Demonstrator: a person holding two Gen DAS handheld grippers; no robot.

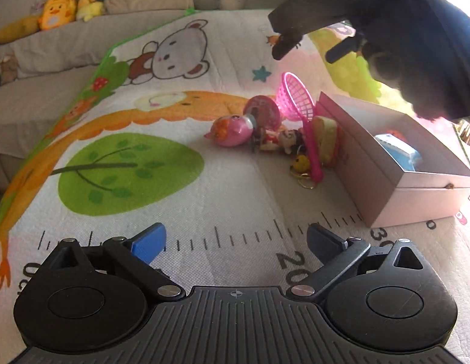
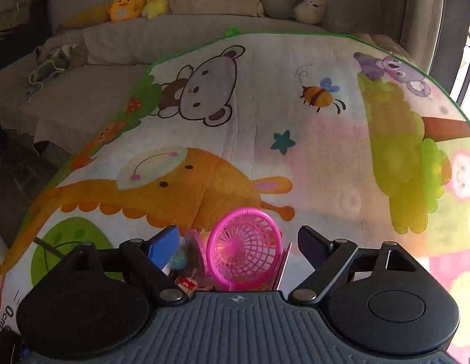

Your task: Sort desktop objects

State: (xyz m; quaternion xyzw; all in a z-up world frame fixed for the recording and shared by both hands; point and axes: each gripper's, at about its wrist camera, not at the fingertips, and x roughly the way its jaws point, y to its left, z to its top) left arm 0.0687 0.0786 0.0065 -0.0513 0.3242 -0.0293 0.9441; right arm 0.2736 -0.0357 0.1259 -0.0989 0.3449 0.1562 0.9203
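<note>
The right tool [image 2: 238,242] hangs above the toy pile with its two fingers spread wide and nothing between them; the pink plastic strainer [image 2: 245,250] stands right under the gap, its round mesh basket facing the camera. In the left wrist view this same tool [image 1: 304,45] is seen from the side, high over the pile and well apart from it. The left tool [image 1: 236,241] is also released and empty, low over the play mat [image 1: 204,182] near the printed ruler marks, and far from the toys. The toys lie in one tight heap just beside the long wall of the open pink box [image 1: 386,188]: the strainer leans with its handle down against a sandwich toy [image 1: 325,139], a small doll figure [image 1: 280,139] lies under it, a pink pig-like toy [image 1: 231,130] touches the doll, and a yellow duck keychain [image 1: 301,163] sits at the handle end. In the box a blue object [image 1: 398,151] already lies. The risk I see is this: if the right tool closes on the mesh rim, the thin plastic can bend or slip out, and the handle can catch the keychain ring or tip the sandwich toy. Also the basket hides what is below, so a finger can hit the doll or the box wall
</note>
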